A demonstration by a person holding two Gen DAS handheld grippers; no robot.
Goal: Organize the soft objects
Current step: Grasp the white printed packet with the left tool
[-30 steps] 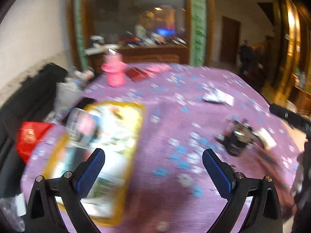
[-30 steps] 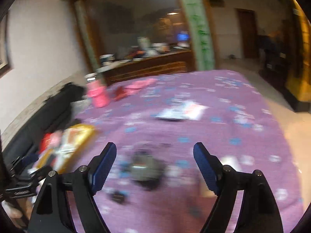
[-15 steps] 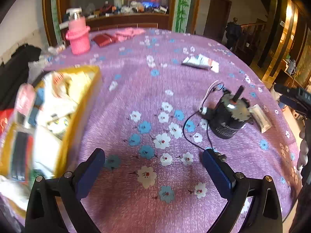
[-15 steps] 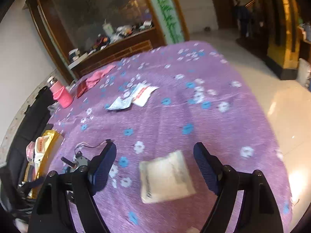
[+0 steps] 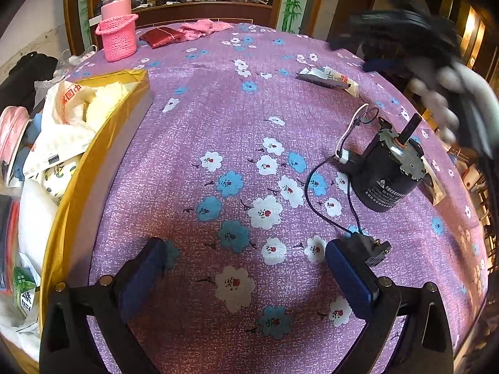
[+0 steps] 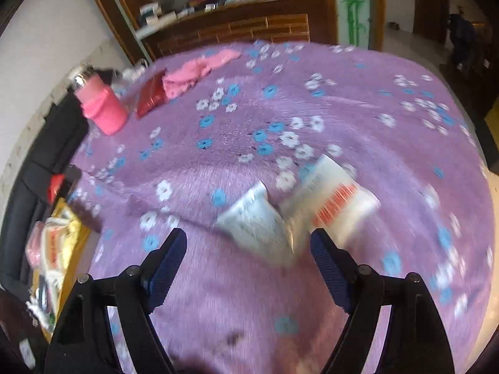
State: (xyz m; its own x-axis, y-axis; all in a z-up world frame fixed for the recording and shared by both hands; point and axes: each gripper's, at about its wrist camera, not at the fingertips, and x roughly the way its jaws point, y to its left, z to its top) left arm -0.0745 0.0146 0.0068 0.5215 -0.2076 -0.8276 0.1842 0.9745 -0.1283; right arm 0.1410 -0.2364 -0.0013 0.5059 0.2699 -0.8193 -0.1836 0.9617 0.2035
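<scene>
The flowered purple cloth [image 6: 237, 143] spreads ahead of the right gripper [image 6: 246, 261], whose jaws stand wide and empty. Two soft packets [image 6: 299, 215] lie just beyond its tips. The approach looks under way; next, lower and close on one.

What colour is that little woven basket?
Pink basket; the left wrist view shows it best.

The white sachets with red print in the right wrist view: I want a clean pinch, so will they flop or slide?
The white sachets with red print lie flat and thin, so they probably flop. Their film looks smooth, so they may slide on the purple floral cloth. They look light.
</scene>
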